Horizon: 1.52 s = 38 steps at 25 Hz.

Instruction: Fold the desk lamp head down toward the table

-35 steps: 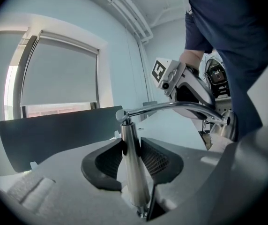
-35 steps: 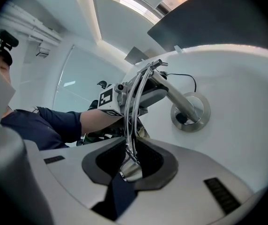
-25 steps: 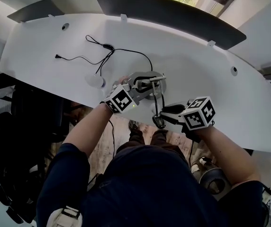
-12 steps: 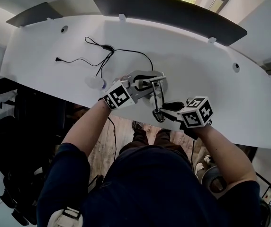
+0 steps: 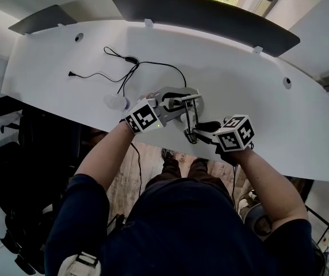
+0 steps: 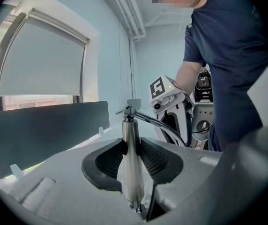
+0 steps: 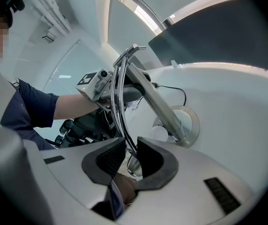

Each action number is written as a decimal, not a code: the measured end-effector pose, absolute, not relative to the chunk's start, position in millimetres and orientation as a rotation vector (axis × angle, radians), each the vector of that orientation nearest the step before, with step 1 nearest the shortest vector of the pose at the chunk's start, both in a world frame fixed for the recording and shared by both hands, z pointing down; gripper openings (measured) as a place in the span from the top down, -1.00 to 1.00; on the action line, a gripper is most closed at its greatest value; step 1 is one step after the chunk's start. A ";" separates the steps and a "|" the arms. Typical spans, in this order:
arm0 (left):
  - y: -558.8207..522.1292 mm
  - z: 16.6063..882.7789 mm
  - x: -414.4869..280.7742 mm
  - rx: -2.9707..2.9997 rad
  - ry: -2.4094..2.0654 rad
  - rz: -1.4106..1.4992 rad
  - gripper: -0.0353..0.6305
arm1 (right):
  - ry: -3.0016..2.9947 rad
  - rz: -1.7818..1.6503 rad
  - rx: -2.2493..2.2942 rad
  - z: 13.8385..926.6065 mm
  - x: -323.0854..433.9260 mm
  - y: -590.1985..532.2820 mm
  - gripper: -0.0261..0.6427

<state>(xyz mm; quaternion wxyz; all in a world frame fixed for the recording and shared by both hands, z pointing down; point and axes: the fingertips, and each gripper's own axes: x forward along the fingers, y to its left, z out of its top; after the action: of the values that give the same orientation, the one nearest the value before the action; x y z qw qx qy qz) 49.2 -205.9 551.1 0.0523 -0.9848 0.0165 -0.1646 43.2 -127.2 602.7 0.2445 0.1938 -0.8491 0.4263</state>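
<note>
- Lamp [image 5: 182,104] stands on its round base [image 7: 190,125] near the front edge of the table [image 5: 256,91], right in front of you. Its cable [image 5: 153,63] trails off toward the back left.
- Your left gripper [image 6: 133,150] is clamped on the post [image 6: 131,130], with both pads pressing the metal tube. That grip looks meant to pin the lamp so the base neither tips nor slides while the top comes over.
- Your right gripper [image 7: 130,154] has its jaws drawn in on the thin arm [image 7: 119,102], just above the head [image 7: 134,166], which shows below the pads. Holding that near the tip gives you the most leverage on the hinge [image 7: 134,47] at the top of the post.
- From the hinge the arm hangs down on your side of the post, so the fold looks well along. Whether the head sits over the table or past its edge, I cannot tell.
- Your next move likely calls for a slow, guided descent, because the arm is thin and a jerk could lift the base.
</note>
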 end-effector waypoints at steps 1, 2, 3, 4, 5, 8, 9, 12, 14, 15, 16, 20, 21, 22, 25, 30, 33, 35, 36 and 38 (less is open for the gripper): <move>-206.1 551.1 49.2 -2.993 0.051 -0.503 0.53 | -2.320 1.163 0.530 602.8 43.1 -127.6 0.67; -206.2 551.3 49.1 -2.989 0.053 -0.507 0.53 | -2.321 1.162 0.529 603.0 43.2 -127.4 0.67; -206.0 551.6 49.1 -2.984 0.056 -0.510 0.53 | -2.324 1.163 0.523 603.6 43.3 -126.4 0.67; -205.5 551.9 49.0 -2.979 0.061 -0.515 0.53 | -2.326 1.167 0.514 604.3 43.7 -124.9 0.65; -204.8 552.0 48.9 -2.973 0.062 -0.520 0.53 | -2.328 1.175 0.506 605.1 44.3 -123.3 0.63; -203.4 550.2 48.3 -2.948 0.058 -0.540 0.53 | -2.340 1.164 0.508 603.0 47.6 -120.3 0.58; -203.5 549.4 47.6 -2.932 0.062 -0.545 0.53 | -2.348 1.138 0.516 600.4 49.1 -120.0 0.58; -203.4 549.4 43.7 -2.897 0.087 -0.567 0.53 | -2.382 1.075 0.545 589.5 55.5 -118.0 0.56; -203.4 549.3 39.0 -2.882 0.114 -0.572 0.53 | -2.412 1.063 0.570 580.6 60.8 -114.5 0.56; -203.9 548.7 35.6 -2.876 0.132 -0.573 0.53 | -2.429 1.062 0.582 575.7 63.0 -112.1 0.56; -204.5 547.4 31.6 -2.874 0.152 -0.572 0.53 | -2.445 1.060 0.594 570.9 64.8 -109.4 0.56; -200.7 534.7 13.5 -2.908 0.250 -0.555 0.53 | -2.486 1.039 0.646 554.2 68.9 -96.3 0.56; -198.2 527.6 9.6 -2.925 0.286 -0.538 0.53 | -2.496 1.022 0.662 549.7 69.8 -94.1 0.56; -196.1 518.6 6.0 -2.947 0.333 -0.514 0.53 | -2.508 0.999 0.683 544.9 71.1 -93.1 0.57; -191.2 486.6 -2.5 -3.025 0.514 -0.418 0.53 | -2.546 0.915 0.767 530.0 76.2 -96.2 0.57; -161.1 442.9 4.3 -3.130 0.696 -0.290 0.59 | -2.625 0.756 0.934 499.9 80.5 -104.5 0.61; -139.5 416.0 18.0 -3.158 0.725 -0.205 0.59 | -2.659 0.640 1.027 478.0 80.1 -107.4 0.62; -130.5 398.4 25.8 -3.164 0.765 -0.158 0.60 | -2.681 0.550 1.087 458.7 79.3 -109.6 0.63; -125.5 390.1 29.4 -3.170 0.782 -0.137 0.63 | -2.693 0.507 1.116 448.7 79.1 -109.8 0.65; -112.9 376.8 36.9 -3.187 0.789 -0.100 0.70 | -2.716 0.443 1.153 435.5 79.5 -106.4 0.68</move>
<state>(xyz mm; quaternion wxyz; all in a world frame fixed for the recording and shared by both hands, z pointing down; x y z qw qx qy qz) 36.9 -112.9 376.8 -0.0717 -0.9677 0.2396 -0.0303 79.5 -106.4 435.5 0.0789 0.3852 -0.9074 0.1481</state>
